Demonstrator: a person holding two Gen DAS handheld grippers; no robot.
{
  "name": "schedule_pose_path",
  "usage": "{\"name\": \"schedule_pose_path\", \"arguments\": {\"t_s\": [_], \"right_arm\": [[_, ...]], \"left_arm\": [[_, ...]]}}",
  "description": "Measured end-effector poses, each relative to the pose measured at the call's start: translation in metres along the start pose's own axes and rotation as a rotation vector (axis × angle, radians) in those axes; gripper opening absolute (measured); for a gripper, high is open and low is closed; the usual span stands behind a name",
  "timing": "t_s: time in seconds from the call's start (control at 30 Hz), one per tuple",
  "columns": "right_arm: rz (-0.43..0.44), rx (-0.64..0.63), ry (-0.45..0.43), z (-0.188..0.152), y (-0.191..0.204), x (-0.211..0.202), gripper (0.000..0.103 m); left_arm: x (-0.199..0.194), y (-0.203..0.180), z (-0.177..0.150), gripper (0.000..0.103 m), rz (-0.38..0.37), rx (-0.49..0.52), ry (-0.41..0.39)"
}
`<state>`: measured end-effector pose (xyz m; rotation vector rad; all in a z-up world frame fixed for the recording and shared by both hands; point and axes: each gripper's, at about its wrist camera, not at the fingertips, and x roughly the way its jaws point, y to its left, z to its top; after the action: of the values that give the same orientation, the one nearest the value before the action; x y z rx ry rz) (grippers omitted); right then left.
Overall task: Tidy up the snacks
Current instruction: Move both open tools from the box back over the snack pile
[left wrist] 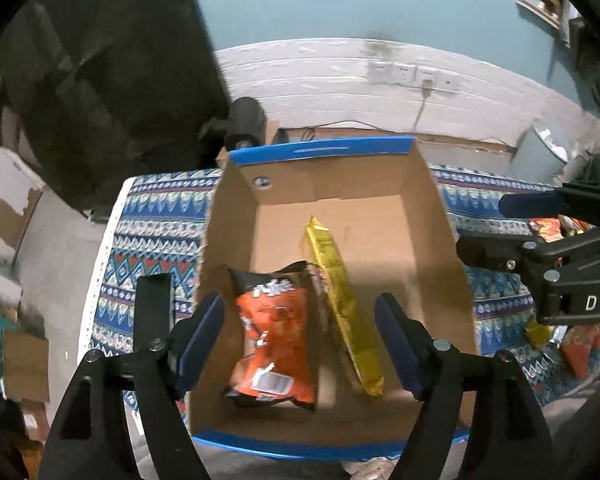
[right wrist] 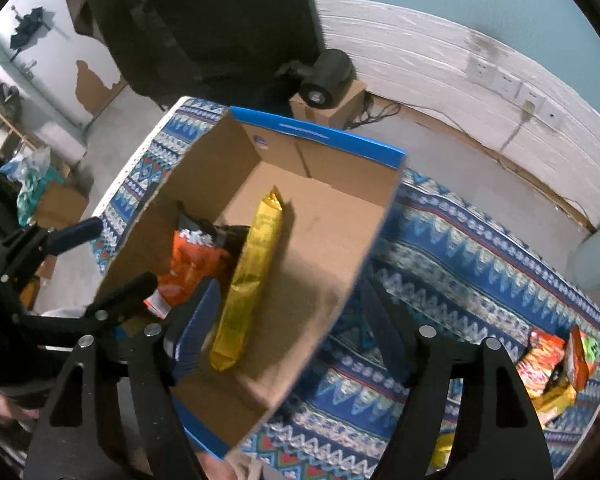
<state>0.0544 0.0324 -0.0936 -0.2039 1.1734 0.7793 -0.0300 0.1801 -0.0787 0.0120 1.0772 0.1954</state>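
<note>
A cardboard box [left wrist: 432,216] with blue rims stands on the patterned cloth; it also shows in the right wrist view [right wrist: 340,240]. Inside lie an orange snack bag [left wrist: 274,340] and a long yellow snack packet [left wrist: 342,304], side by side; both show in the right wrist view too, the orange bag [right wrist: 188,264] and the yellow packet [right wrist: 248,280]. My left gripper [left wrist: 300,340] is open and empty above the box's near end, over the orange bag. My right gripper [right wrist: 292,332] is open and empty, straddling the box's right wall; it also shows in the left wrist view [left wrist: 512,228].
More snack bags [right wrist: 552,364] lie on the blue patterned tablecloth [right wrist: 480,264] right of the box, also seen at the right edge of the left wrist view [left wrist: 560,340]. A black cylinder [right wrist: 328,76] sits on a small carton behind the table. The table's left edge drops to the floor.
</note>
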Motion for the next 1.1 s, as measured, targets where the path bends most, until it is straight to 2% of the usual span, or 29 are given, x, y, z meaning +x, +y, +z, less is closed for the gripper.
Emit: {"name": "schedule_pose_path", "arguments": {"t_s": [0.47,0.67,1.1], "right_arm": [[-0.064,0.063,0.009,-0.059,-0.07,-0.038,0.078],[-0.08,0.134,-0.012,-0.083,-0.108,-0.059,0.078],[-0.134,0.328,-0.024,-0.146,-0.202,-0.09,0.078]], "left_arm": [[-0.004,-0.09,0.004,0.079,-0.091,0.171,0.026],[-0.004,-0.131,0.006,0.079,-0.114,0.245,0.035],[0.011,-0.228,0.005,0.079,-0.177,0.418,0.105]]}}
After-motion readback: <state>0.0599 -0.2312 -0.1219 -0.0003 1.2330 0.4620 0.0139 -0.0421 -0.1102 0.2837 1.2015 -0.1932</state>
